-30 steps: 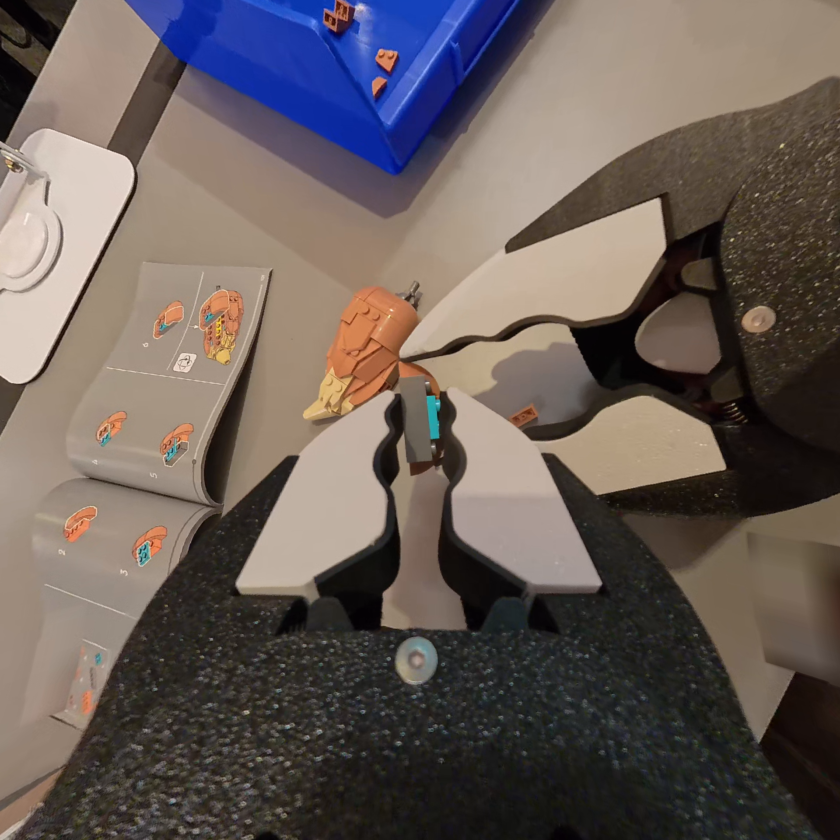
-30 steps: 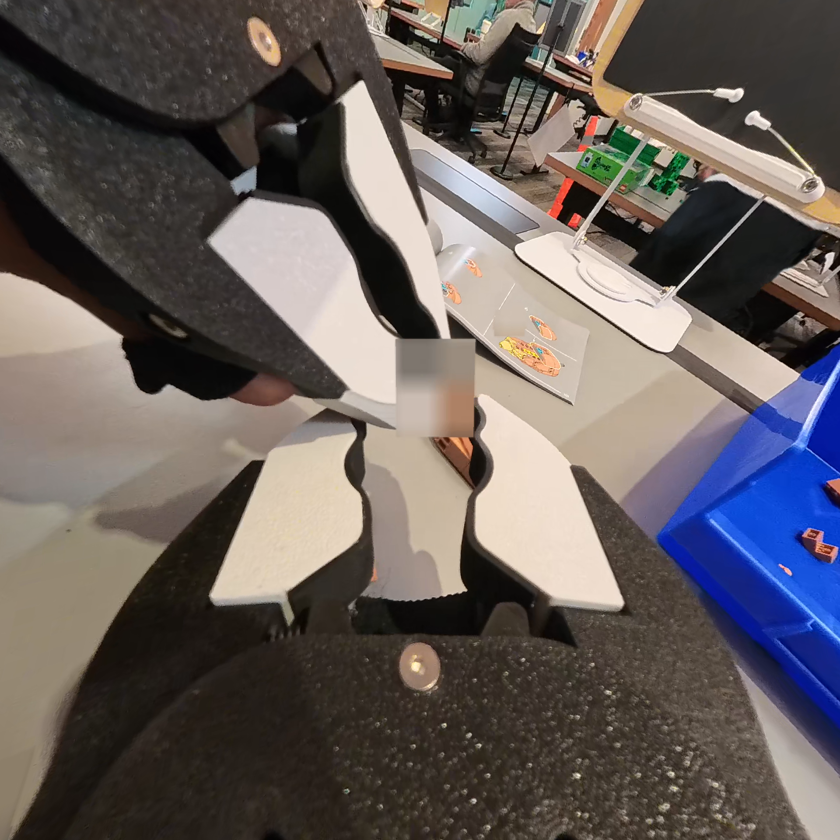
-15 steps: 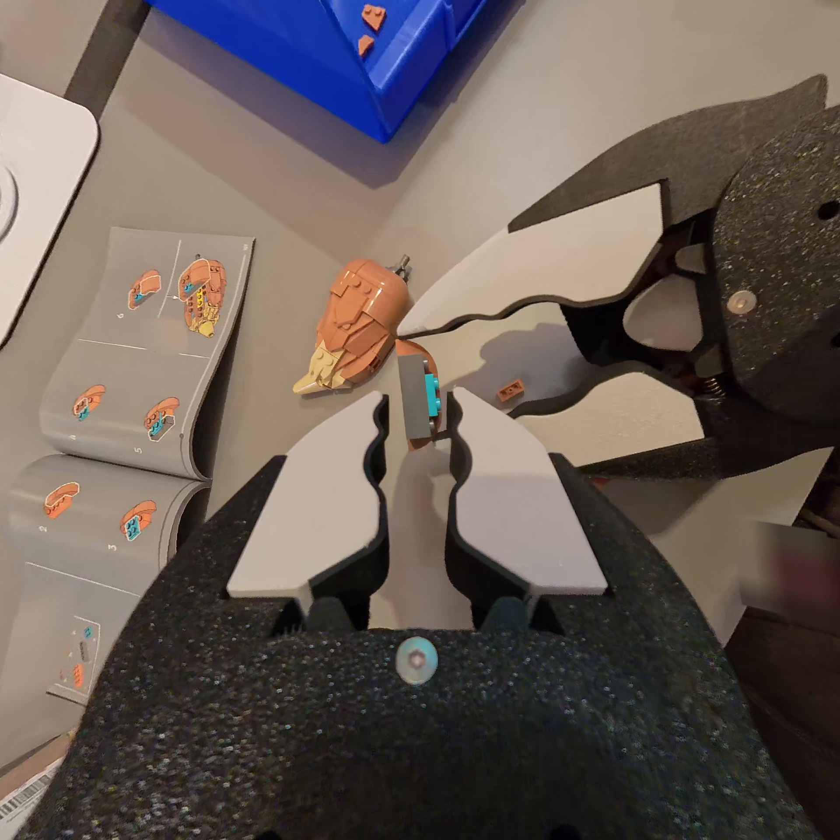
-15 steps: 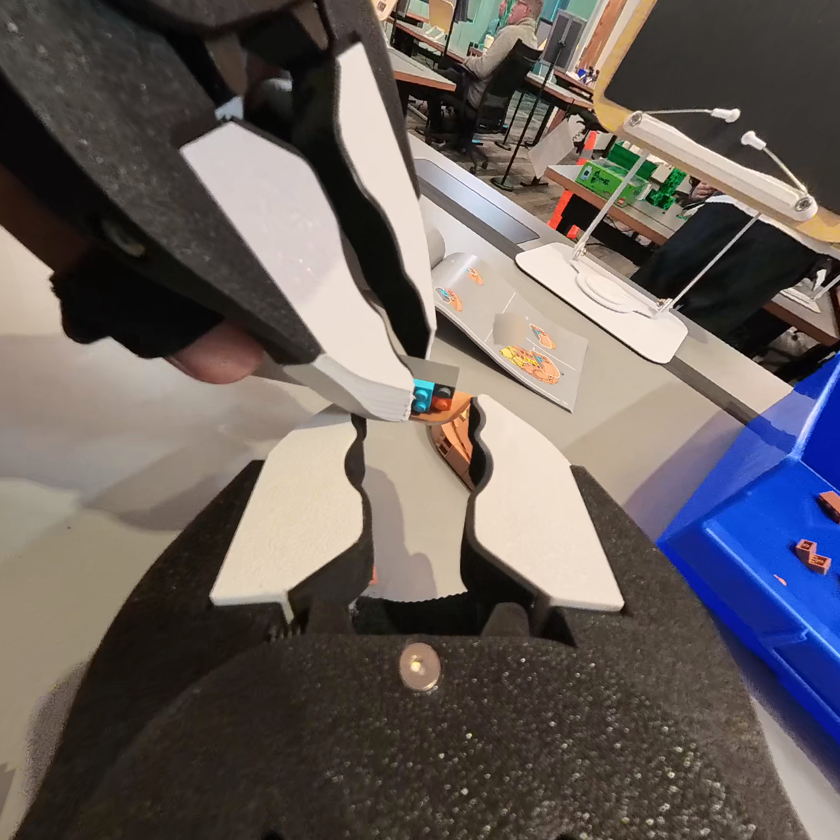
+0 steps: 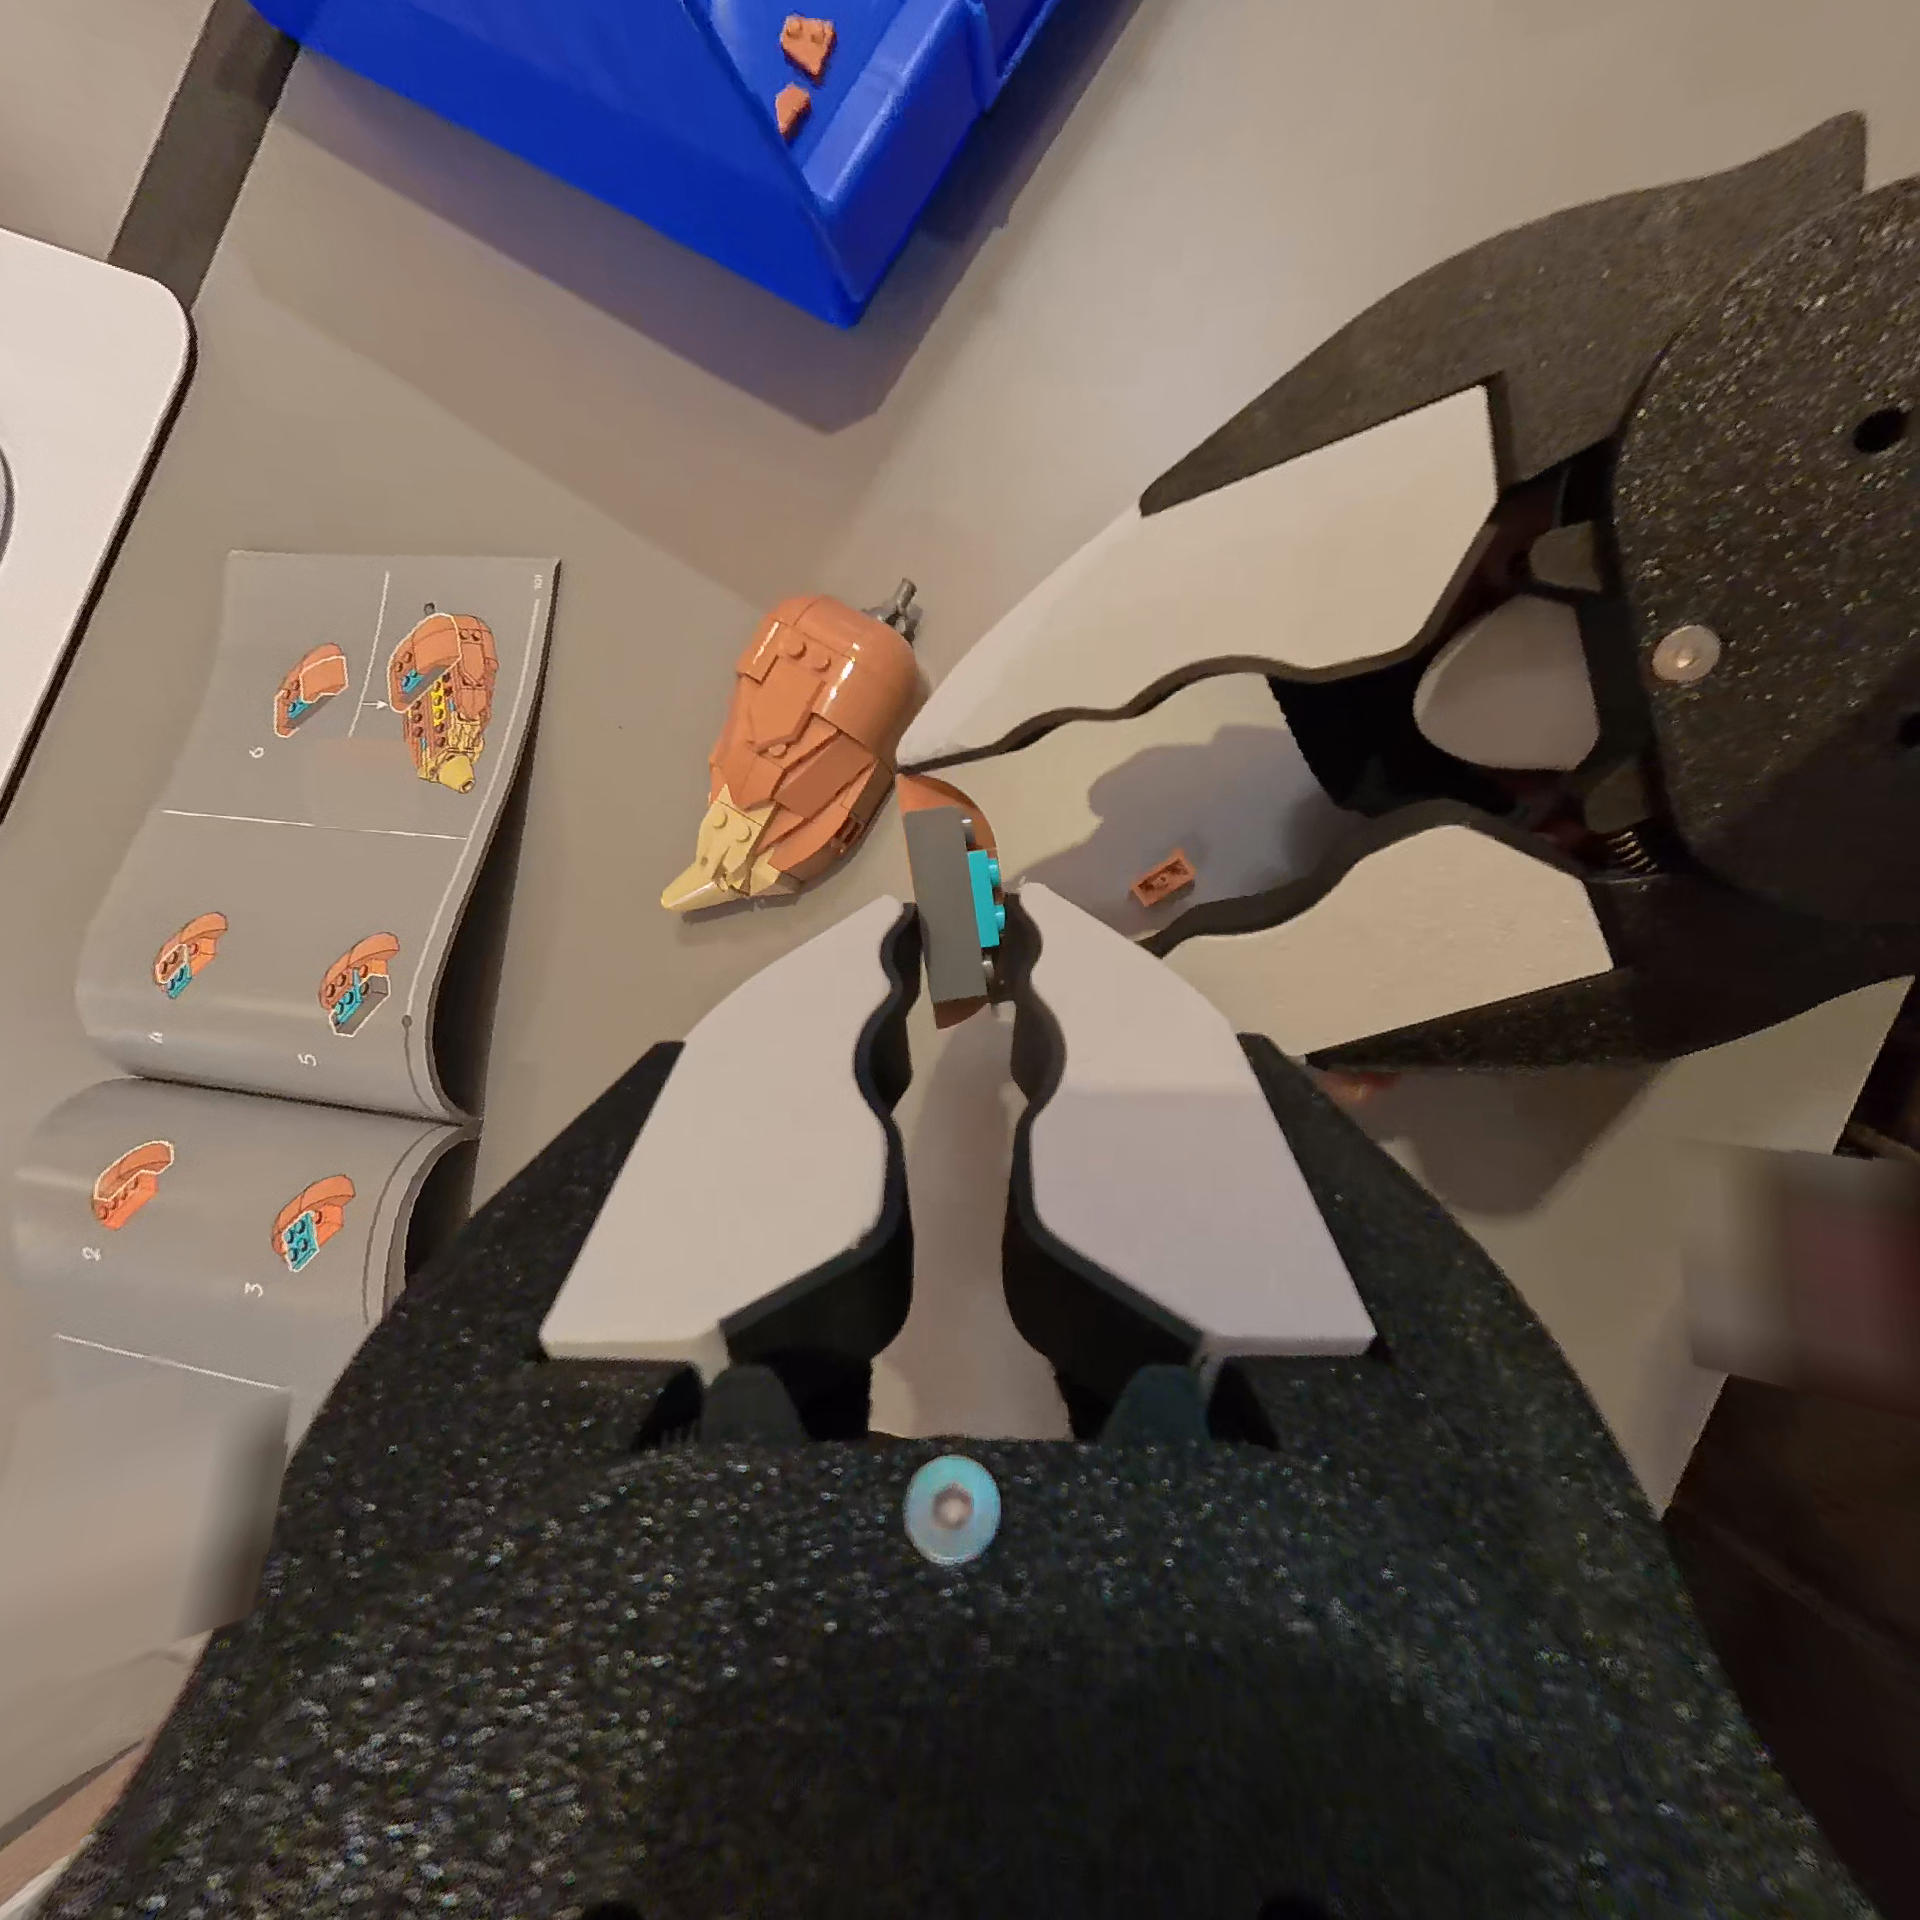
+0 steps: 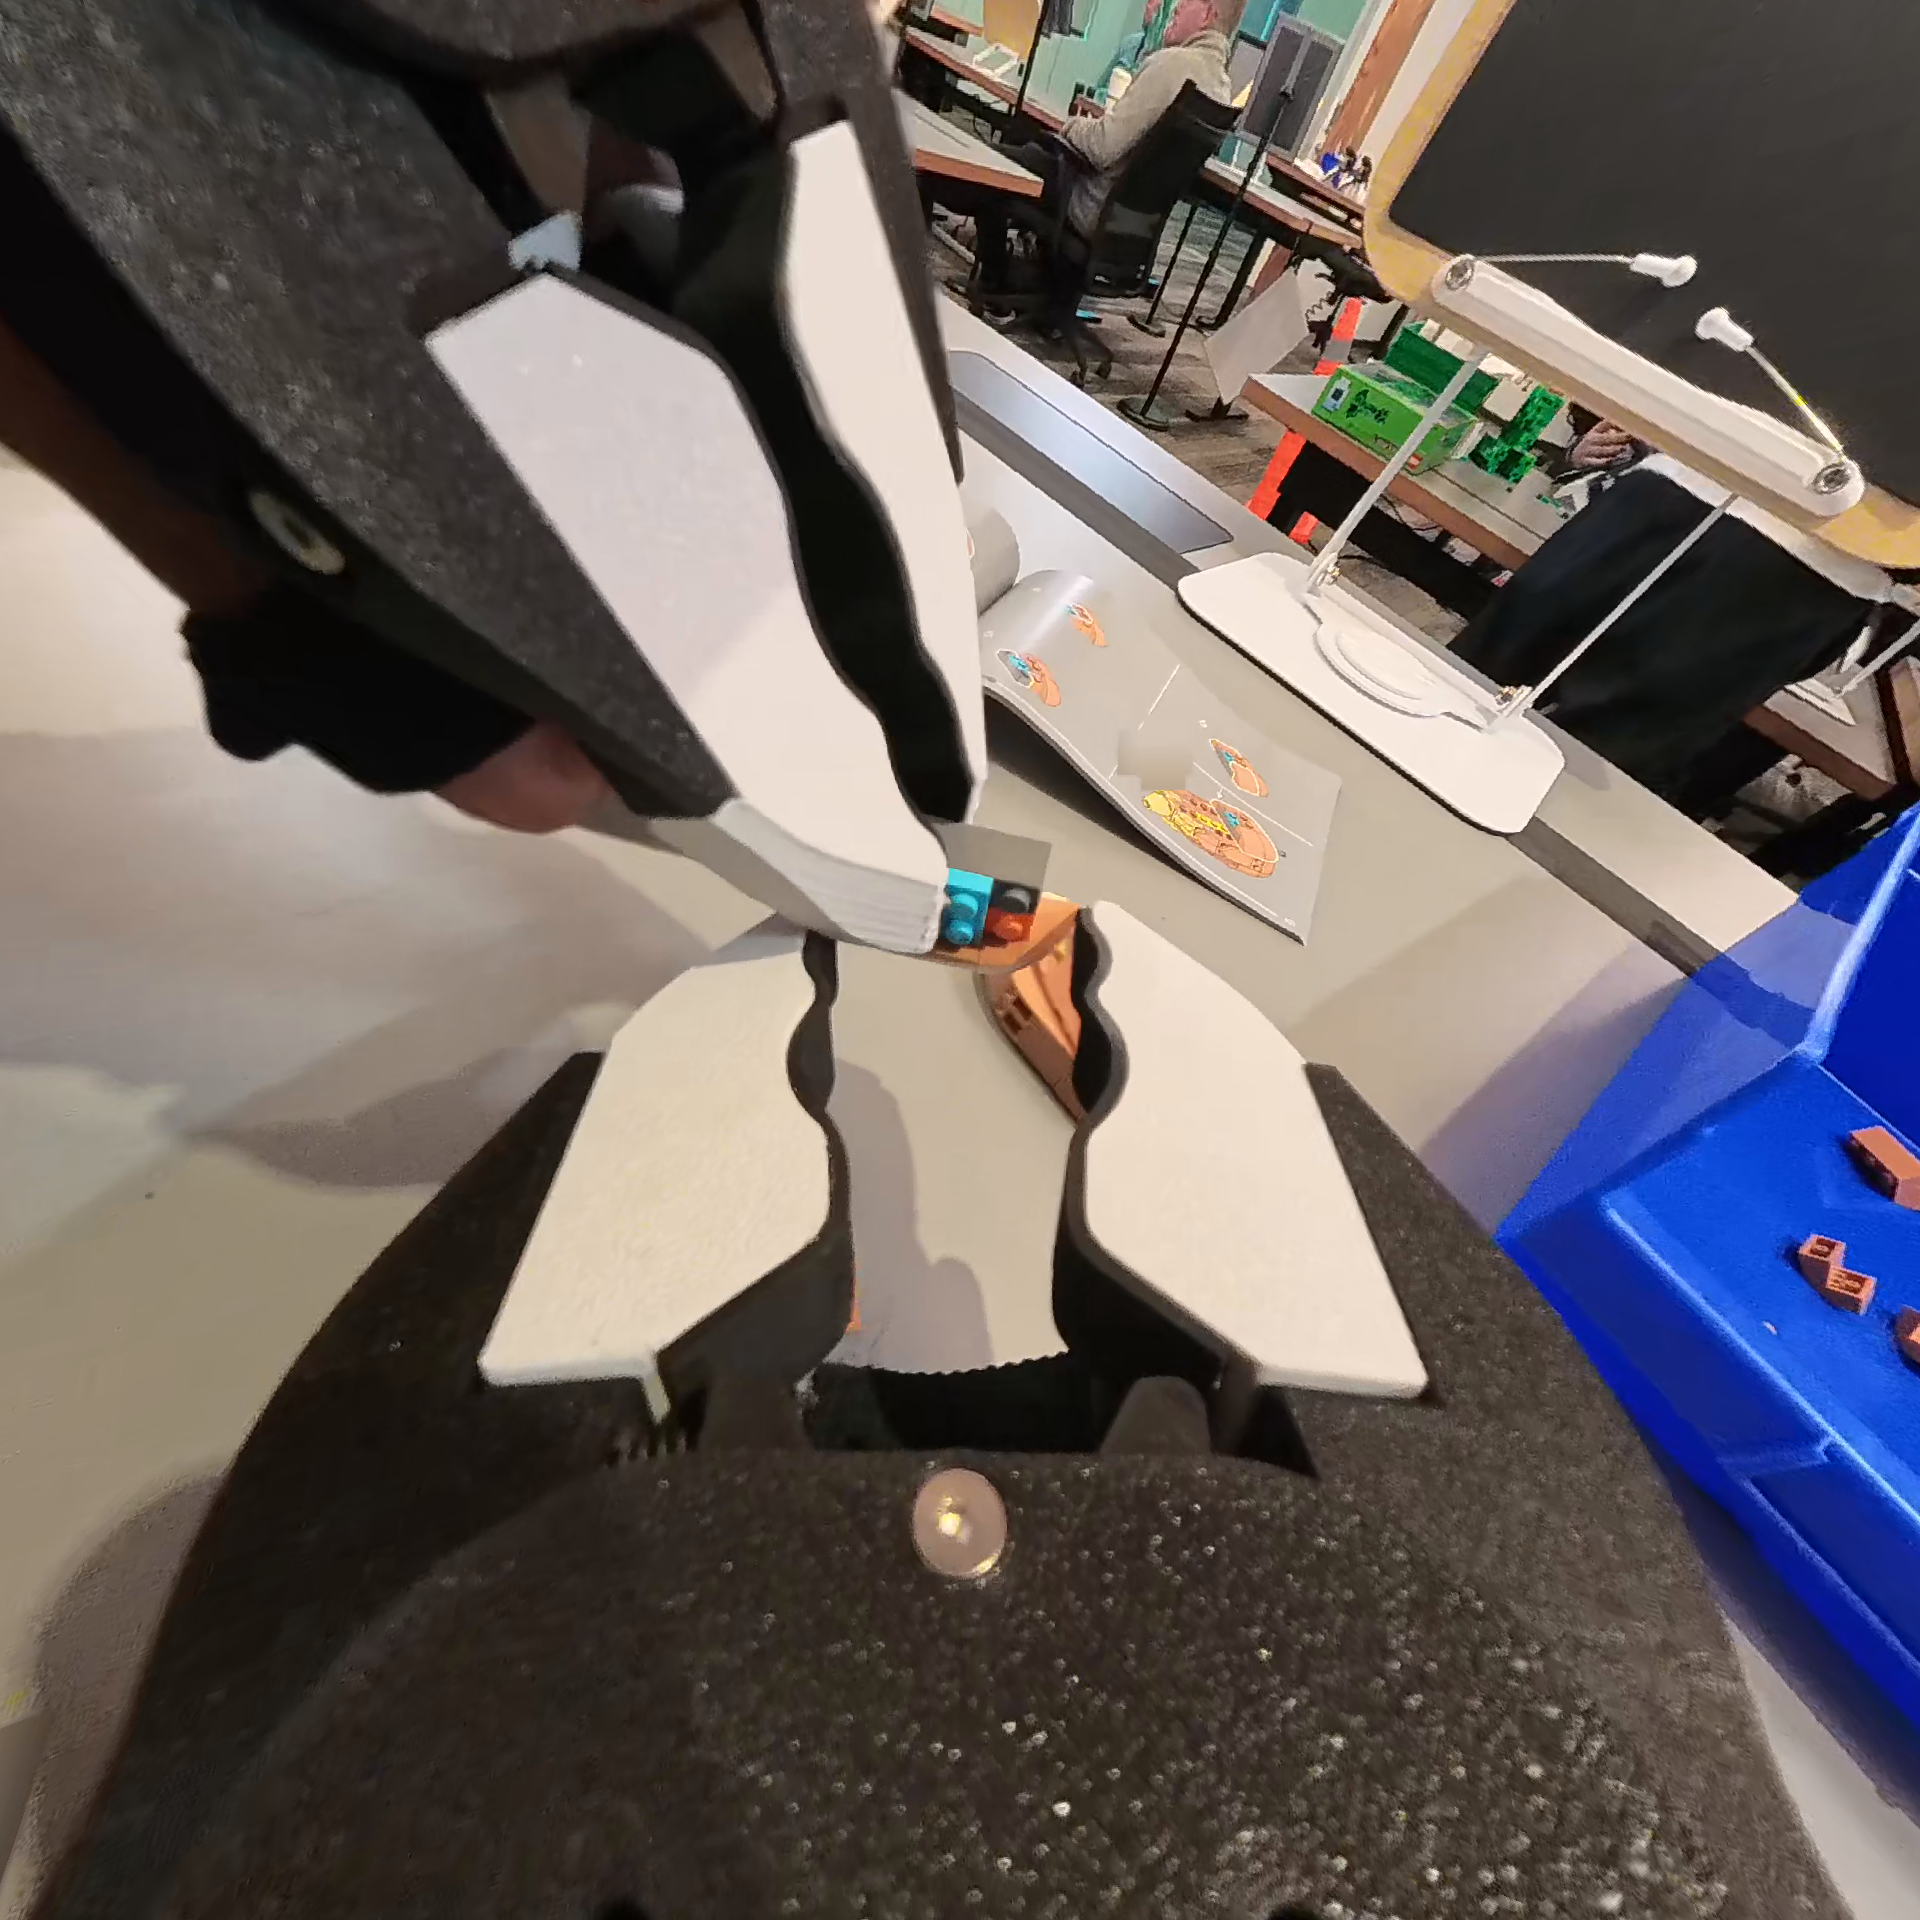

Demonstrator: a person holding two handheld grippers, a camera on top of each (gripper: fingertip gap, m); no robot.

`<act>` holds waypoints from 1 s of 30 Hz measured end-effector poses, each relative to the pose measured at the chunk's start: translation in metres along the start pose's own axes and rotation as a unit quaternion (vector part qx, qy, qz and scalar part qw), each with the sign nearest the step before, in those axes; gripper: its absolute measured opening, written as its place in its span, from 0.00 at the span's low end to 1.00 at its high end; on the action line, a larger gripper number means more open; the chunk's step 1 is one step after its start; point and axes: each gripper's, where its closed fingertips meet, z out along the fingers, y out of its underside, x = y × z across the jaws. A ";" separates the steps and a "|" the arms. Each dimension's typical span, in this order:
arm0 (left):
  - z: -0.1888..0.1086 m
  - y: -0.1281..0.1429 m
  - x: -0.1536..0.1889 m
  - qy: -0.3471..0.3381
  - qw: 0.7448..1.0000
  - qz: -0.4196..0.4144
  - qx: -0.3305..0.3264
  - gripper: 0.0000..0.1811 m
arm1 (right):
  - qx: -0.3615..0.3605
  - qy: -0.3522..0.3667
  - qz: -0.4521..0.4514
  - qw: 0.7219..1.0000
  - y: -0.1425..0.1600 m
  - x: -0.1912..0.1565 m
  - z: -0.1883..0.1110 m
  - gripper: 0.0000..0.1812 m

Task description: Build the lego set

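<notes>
My left gripper (image 5: 961, 906) is shut on a small sub-assembly (image 5: 943, 868) of a grey plate, a teal brick and an orange curved piece, held above the table. My right gripper (image 5: 1039, 847) comes in from the right, open, with its fingertips on either side of that piece. In the right wrist view the sub-assembly (image 6: 995, 902) sits at the tips of my open right gripper (image 6: 945, 925), pinched by the left gripper (image 6: 956, 862) from the upper left. The orange and tan lego model (image 5: 805, 748) lies on the table just beyond. A small brown plate (image 5: 1162, 876) lies between the right fingers.
An open instruction booklet (image 5: 312, 831) lies on the left. A blue bin (image 5: 675, 125) with loose brown pieces (image 6: 1839, 1278) stands at the far side. A white lamp base (image 6: 1371, 665) sits beyond the booklet. People sit at desks in the background. Only a small space, under 4 cm, lies between the two pairs of fingers.
My left gripper has drawn back a little with the sub-assembly still in it. The right gripper has stayed open around the piece. The small brown plate shows more fully between the right fingers.
</notes>
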 end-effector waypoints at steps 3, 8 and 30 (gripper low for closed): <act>0.002 0.000 0.002 0.017 0.999 -0.027 0.014 0.09 | -0.002 -0.019 0.018 1.000 0.002 -0.001 0.001 0.24; -0.016 -0.004 -0.003 0.029 0.995 -0.062 0.077 0.29 | 0.009 -0.041 0.045 0.998 0.001 0.001 -0.001 0.24; -0.012 0.029 -0.036 -0.024 0.940 -0.164 0.297 0.22 | -0.149 -0.190 -0.049 0.969 0.035 -0.008 -0.001 0.24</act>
